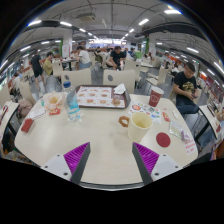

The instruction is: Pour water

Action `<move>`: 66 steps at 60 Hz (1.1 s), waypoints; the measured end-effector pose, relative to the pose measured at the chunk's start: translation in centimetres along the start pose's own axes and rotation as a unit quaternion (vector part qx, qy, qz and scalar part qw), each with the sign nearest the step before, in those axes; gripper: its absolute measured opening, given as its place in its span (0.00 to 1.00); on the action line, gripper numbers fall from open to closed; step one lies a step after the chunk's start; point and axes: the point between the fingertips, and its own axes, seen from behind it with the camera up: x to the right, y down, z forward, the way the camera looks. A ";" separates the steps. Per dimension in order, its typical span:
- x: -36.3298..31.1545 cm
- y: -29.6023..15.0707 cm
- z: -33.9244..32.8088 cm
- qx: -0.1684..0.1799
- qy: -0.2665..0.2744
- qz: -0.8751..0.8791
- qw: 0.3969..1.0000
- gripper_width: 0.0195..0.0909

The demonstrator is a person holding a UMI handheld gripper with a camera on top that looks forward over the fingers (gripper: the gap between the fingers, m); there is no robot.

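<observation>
A clear water bottle (pixel 72 105) with a blue label stands upright on the pale round table (pixel 95 135), to the left and beyond my fingers. A cream-coloured cup (pixel 140 125) stands to the right, just past my right finger. My gripper (pixel 112 160) is open above the table's near side, and only bare tabletop lies between the purple pads (pixel 76 156). Both bottle and cup are well ahead of the fingertips.
A tray (pixel 99 96) with food sits at the table's far side. A red cup (pixel 155 96), a red lid (pixel 163 140), a doughnut-like ring (pixel 124 121), and small items at the left (pixel 50 102) lie around. A person (pixel 186 86) sits at the right; chairs and people stand beyond.
</observation>
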 end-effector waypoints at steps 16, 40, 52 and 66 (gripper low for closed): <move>-4.3 1.2 0.8 -0.003 -0.013 -0.014 1.000 0.92; -18.5 -6.3 9.1 0.091 -0.062 -0.011 0.994 0.92; -19.8 -12.1 17.3 0.134 -0.030 0.012 0.990 0.92; -19.6 -14.2 23.4 0.155 -0.013 0.017 0.988 0.54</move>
